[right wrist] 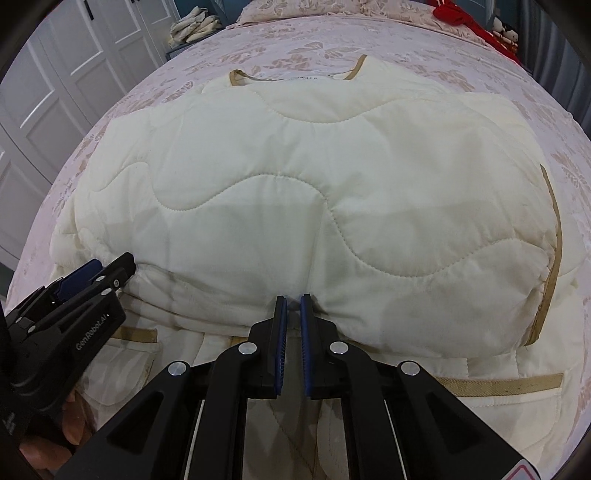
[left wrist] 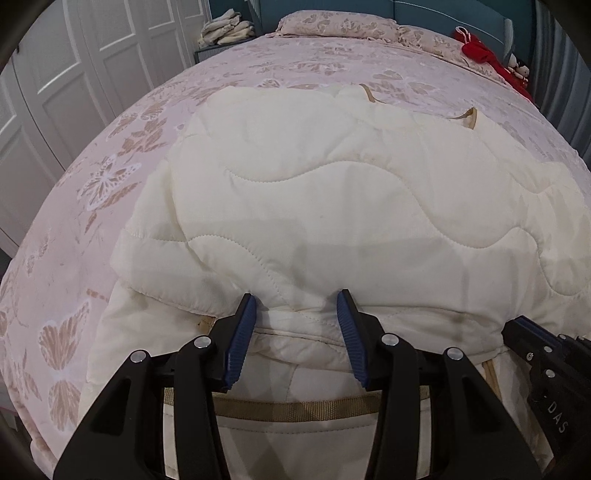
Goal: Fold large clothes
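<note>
Pinching jacket (right wrist: pixel 314 177) fold — right tool (right wrist: pixel 293 301) (closed)

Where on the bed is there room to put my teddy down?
The pink butterfly bedspread lies bare between the cream quilted jacket and the white wardrobe doors, and again between the jacket's collar and the pillow. The near edge is crowded: both tongs, left and right, sit at the jacket's fold. Red clothing fills the far right corner.
</note>
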The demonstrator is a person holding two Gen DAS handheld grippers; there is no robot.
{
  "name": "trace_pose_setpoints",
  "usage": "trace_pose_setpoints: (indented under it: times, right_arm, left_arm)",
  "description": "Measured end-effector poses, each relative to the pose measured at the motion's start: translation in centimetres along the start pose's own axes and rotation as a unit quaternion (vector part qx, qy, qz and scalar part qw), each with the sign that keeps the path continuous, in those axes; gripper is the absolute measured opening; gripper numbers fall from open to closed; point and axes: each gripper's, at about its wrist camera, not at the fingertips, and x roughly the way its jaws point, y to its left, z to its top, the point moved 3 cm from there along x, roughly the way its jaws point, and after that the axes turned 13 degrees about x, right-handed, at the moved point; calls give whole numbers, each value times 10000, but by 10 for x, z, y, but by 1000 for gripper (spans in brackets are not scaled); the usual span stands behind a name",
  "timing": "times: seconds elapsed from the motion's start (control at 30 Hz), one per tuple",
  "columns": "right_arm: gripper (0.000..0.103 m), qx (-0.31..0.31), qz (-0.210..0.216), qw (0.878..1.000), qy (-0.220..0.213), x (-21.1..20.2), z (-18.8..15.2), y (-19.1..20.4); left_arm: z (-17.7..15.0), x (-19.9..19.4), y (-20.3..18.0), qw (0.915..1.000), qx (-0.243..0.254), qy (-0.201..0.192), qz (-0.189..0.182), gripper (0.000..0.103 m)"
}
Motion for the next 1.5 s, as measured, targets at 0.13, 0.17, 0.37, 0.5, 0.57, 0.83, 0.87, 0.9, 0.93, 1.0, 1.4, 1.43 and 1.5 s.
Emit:
trace_pose_setpoints:
  times: [0.13, 0.17, 0.37, 0.5, 0.57, 0.83, 0.87, 0.9, 0.93, 1.0, 1.4, 1.43, 1.5]
  right_arm:
    - [5, -33, -12, 10000, -65, 2, -2, 1]
    - [5, -32, -7, 10000, -74, 2, -3, 1]
    - [5, -37, 32, 9999, -109, 3, -4, -2]
    - [5, -23, 229, 9997, 8, -2, 0, -6]
    - [6, 61, 419, 9989, 180, -13, 6, -10]
    - [26, 258, 669, 9968, -341, -61, 78, -13]
    - [26, 249, 681, 9967, -369, -59, 87, -9]
    - [26, 222, 707, 9964, -404, -53, 102, -1]
    - [26, 205, 743, 9962, -408, -48, 112, 4]
    - [26, 168, 834, 9956, -398, -30, 138, 21]
    - [45, 138, 1066, 9937, 324, 107, 216, 104]
    - [45, 141, 1070, 9934, 400, 114, 215, 106]
    - [42, 57, 1068, 9936, 376, 123, 213, 108]
  left_arm:
    - [-2, 1, -2, 9999, 46, -130, 99, 44]
    - [-2, 1, -2, 9998, 49, -153, 111, 44]
    - [-2, 3, -4, 9996, 93, -203, 169, 44]
    - [-1, -1, -2, 9998, 52, -184, 34, 44]
    - [4, -10, 9, 9994, -108, -120, -316, 44]
    - [86, -38, 75, 9951, -556, -614, -544, 48]
    - [99, -34, 79, 9950, -560, -638, -528, 49]
    - [119, -25, 83, 9953, -541, -664, -460, 49]
    - [130, -18, 85, 9958, -502, -672, -372, 49]
    - [151, 7, 90, 9973, -455, -535, -213, 49]
    - [148, 120, 100, 9981, -574, 197, -115, 51]
    - [146, 122, 98, 9986, -516, 135, -45, 52]
    - [146, 124, 94, 9990, -447, 66, 53, 53]
